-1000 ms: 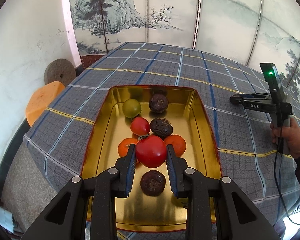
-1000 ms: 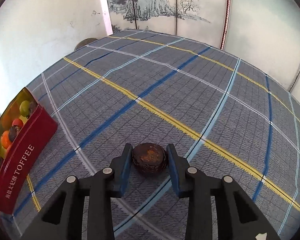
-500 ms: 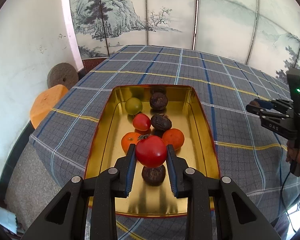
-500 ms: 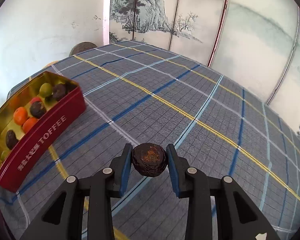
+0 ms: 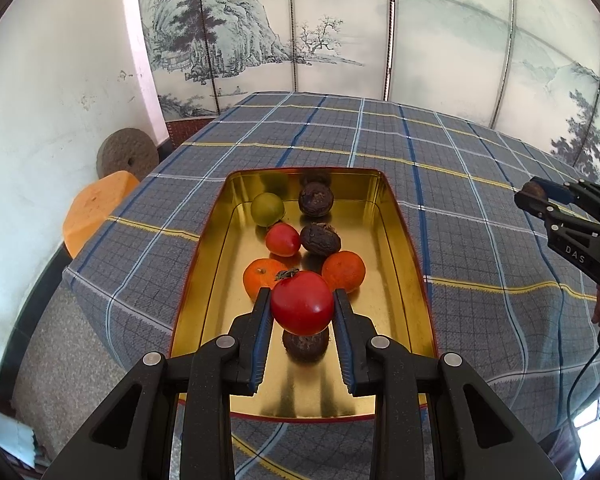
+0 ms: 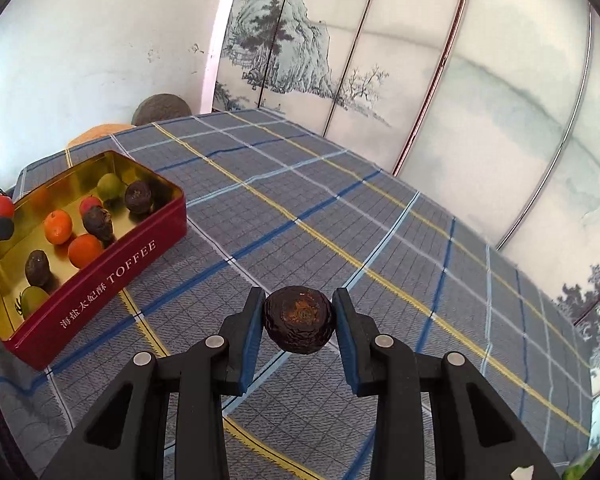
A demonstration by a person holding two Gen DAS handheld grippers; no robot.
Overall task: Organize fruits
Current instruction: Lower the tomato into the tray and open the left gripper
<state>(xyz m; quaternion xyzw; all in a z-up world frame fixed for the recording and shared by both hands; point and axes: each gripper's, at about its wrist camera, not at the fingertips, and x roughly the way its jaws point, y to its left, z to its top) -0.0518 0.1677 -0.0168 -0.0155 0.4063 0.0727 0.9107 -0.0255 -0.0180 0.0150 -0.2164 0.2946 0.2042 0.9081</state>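
Checked tablecloth, tomato-hidden dark fruit

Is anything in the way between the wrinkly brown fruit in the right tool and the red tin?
Nothing visible. The wrinkly brown fruit is held above bare checked cloth, and only that cloth lies between it and the open red tin.

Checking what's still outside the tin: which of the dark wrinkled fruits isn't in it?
The dark fruit clamped in the right gripper, above the tablecloth; the other three lie in the tin.
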